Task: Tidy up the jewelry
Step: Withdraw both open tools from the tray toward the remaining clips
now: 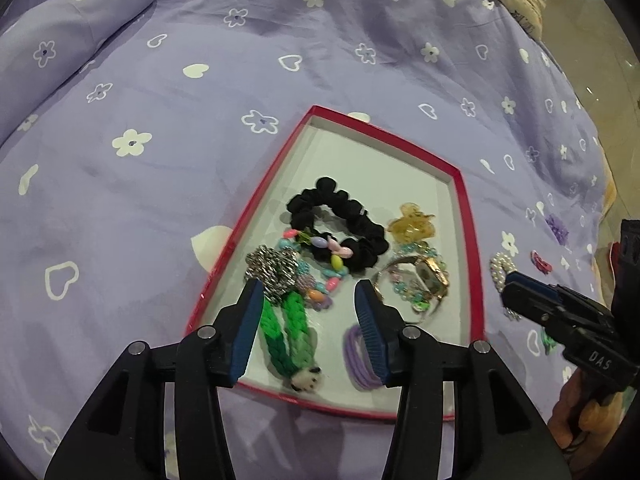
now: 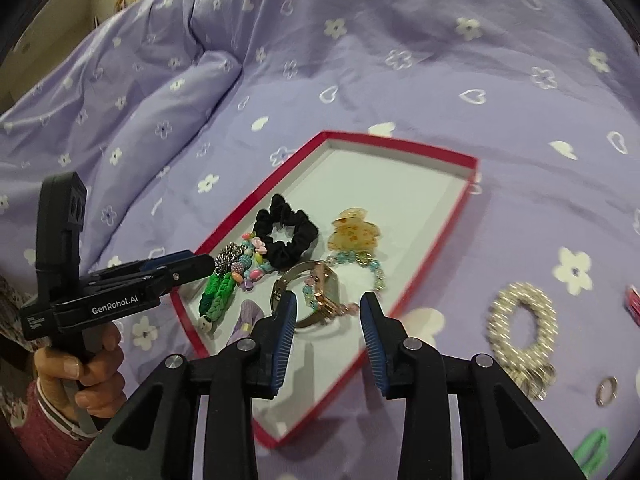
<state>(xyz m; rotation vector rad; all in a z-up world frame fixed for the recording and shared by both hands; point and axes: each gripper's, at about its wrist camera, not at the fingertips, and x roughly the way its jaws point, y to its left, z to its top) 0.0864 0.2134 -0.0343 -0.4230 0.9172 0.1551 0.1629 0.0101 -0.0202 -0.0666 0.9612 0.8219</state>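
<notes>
Bed: purple sheet [image 1: 160, 220], printed with white flowers and hearts.
Left gripper [image 1: 310, 300]: jaws apart, empty, above green braid [image 1: 286, 332].
Right gripper [image 2: 328, 312]: jaws apart, empty, above watch [image 2: 320, 292].
Box [image 1: 466, 240]: shallow, red-rimmed; holds black scrunchie [image 1: 340, 220], beads.
Outside: pearl ring [image 2: 520, 320] on sheet.

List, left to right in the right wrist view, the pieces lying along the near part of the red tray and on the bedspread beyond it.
Green braided band → purple hair ties → gold watch → pearl scrunchie on the bedspread → small ring.
</notes>
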